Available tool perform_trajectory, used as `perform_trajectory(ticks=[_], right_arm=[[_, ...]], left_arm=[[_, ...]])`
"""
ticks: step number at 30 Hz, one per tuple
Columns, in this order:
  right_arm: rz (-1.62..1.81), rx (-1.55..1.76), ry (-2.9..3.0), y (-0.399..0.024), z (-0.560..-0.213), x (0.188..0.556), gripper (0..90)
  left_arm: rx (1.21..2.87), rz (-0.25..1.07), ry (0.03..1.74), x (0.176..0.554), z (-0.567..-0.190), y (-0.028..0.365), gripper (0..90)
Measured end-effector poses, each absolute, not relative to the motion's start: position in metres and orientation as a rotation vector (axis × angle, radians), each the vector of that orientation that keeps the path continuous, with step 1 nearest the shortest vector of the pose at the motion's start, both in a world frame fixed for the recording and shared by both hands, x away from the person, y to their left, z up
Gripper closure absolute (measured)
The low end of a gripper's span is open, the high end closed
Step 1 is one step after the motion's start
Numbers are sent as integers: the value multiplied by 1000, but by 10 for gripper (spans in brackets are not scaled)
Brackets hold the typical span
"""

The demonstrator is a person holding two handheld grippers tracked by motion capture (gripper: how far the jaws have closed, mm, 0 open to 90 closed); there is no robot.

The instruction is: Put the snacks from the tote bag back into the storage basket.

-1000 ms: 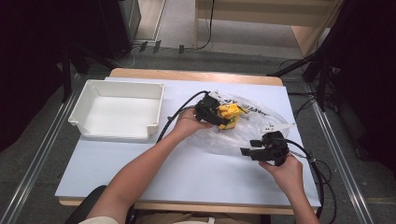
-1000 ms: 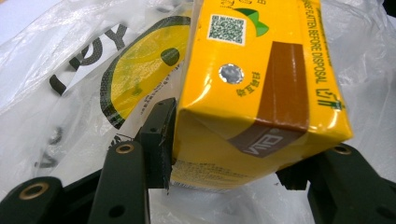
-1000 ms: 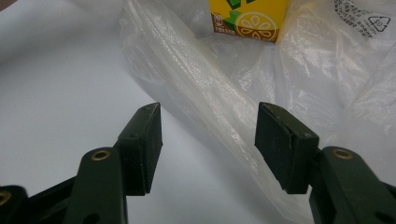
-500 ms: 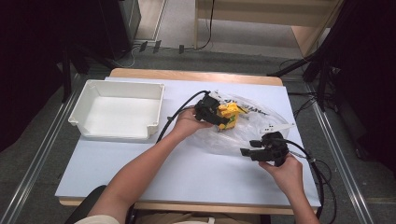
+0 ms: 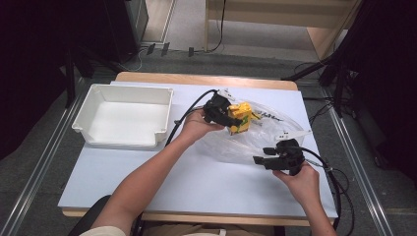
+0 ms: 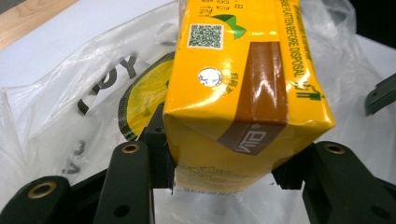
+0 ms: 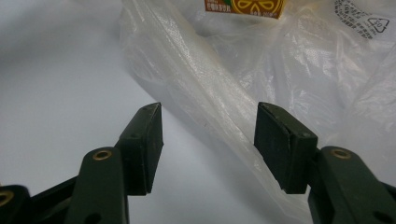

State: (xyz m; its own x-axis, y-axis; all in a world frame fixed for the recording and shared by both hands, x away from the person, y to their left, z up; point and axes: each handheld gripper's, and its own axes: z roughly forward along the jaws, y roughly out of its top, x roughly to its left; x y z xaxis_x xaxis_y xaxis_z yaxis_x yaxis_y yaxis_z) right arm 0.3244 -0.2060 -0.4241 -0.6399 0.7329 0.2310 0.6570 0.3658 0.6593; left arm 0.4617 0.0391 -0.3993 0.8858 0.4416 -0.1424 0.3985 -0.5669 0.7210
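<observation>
the left gripper (image 5: 231, 117) has the yellow drink carton (image 5: 240, 117) clamped between its jaws, up at the far middle of the white table (image 5: 147, 177), right over the clear plastic bag (image 5: 236, 145). its jaws have just been closing, with the carton between them. from the high view you get the layout: the left hand (image 5: 194, 125) reaches in from the near left, carton held just off the bag's crumpled top, white tray (image 5: 123, 115) sitting well apart to the left.

switch to the left gripper view and the grip itself comes clear: both black pads press the carton (image 6: 243, 93) on its two sides, near its lower end. you can read the qr code, the brown band, the green print down one edge. behind it the bag (image 6: 93, 93) shows a yellow and dark printed logo, something the high view leaves as a blur.

now the right gripper (image 5: 263, 161), lower right in the high view, held in the right hand (image 5: 302, 179), pointing left at the bag's near edge. the right gripper view settles its state: jaws standing wide apart, a fold of the bag (image 7: 201, 93) running up between them, pads not pressing it. the bottom edge of the carton (image 7: 245, 7) peeks in at the top of that view, seen through plastic. a recycling mark shows on the bag at upper right.
</observation>
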Motion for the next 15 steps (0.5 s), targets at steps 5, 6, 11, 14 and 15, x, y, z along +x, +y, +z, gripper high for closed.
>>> perform_trajectory(ticks=[5,6,11,14,15], right_arm=[[1137,1285,2512,-206,-424,324,435],[1141,1283,2510,-206,-424,324,435],[1149,1276,2510,-206,-423,323,435],[1163,1272,2503,-207,-421,322,435],[1165,1269,2498,-207,-421,322,435]], left_arm=[[2233,52,622,461,-390,42,526],[2232,48,620,461,-389,43,526],[2231,40,628,460,-380,46,526],[2223,28,627,459,-375,49,526],[2226,21,627,458,-374,49,526]])
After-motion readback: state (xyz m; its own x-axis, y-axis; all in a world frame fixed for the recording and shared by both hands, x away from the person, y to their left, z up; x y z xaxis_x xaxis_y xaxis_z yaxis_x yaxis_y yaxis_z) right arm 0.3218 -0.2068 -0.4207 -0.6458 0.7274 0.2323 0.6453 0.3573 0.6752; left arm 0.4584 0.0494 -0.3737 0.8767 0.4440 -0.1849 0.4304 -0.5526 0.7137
